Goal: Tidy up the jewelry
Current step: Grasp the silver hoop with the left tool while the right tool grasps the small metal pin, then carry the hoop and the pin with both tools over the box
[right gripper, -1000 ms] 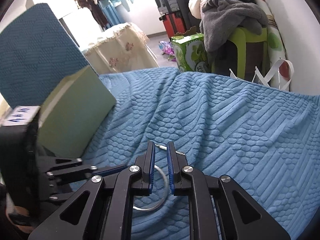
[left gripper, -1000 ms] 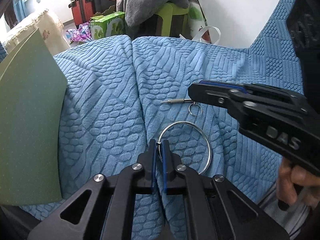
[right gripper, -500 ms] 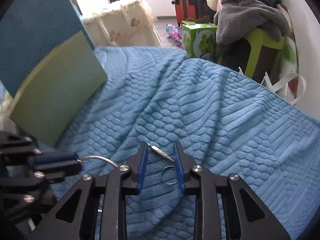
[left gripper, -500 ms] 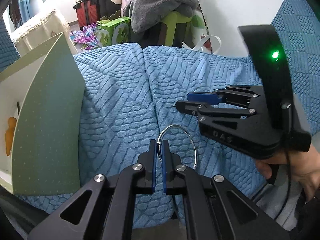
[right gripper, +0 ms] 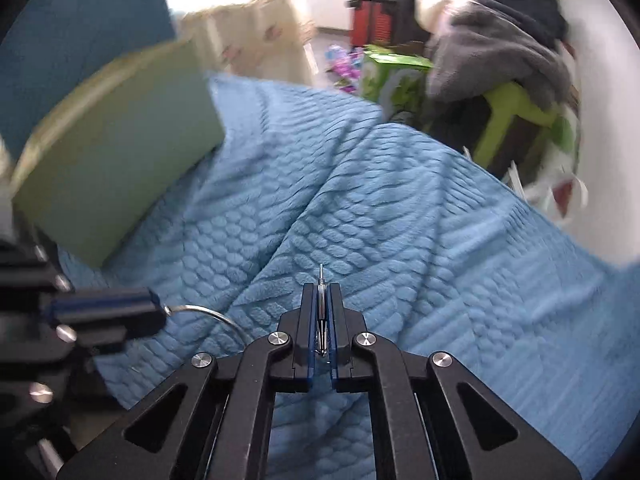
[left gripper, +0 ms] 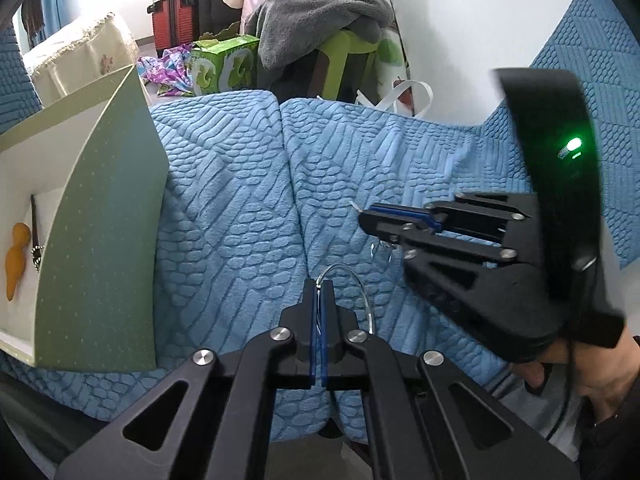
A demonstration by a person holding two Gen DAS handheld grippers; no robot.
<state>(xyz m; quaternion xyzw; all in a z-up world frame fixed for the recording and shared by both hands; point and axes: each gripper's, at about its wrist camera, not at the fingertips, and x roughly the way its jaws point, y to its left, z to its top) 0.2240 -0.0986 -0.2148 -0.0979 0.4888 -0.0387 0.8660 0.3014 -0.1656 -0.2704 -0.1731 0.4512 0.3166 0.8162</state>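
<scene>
My left gripper (left gripper: 319, 292) is shut on a thin silver bangle (left gripper: 362, 288), held above the blue textured cover (left gripper: 232, 208). In the right wrist view the bangle (right gripper: 208, 312) sticks out of the left gripper (right gripper: 160, 312). My right gripper (right gripper: 320, 292) is shut on a thin silver pin with small rings (right gripper: 320, 280). In the left wrist view the right gripper (left gripper: 364, 220) holds this piece, its small rings (left gripper: 382, 246) dangling below. An open green box (left gripper: 100, 208) at left shows a white interior with an orange gourd pendant (left gripper: 16, 260) and a dark hair stick (left gripper: 35, 232).
The green box (right gripper: 116, 160) stands left of both grippers on the blue cover (right gripper: 400, 220). Beyond the cover's far edge are a green stool with grey clothes (left gripper: 324, 12), a green carton (left gripper: 224, 64), suitcases and a cloth-covered table (left gripper: 84, 56). A white wall is at right.
My right gripper closed on the silver pin with rings and lifted it off the cover. My left gripper raised the bangle and pulled back, bringing the open box's inside into view.
</scene>
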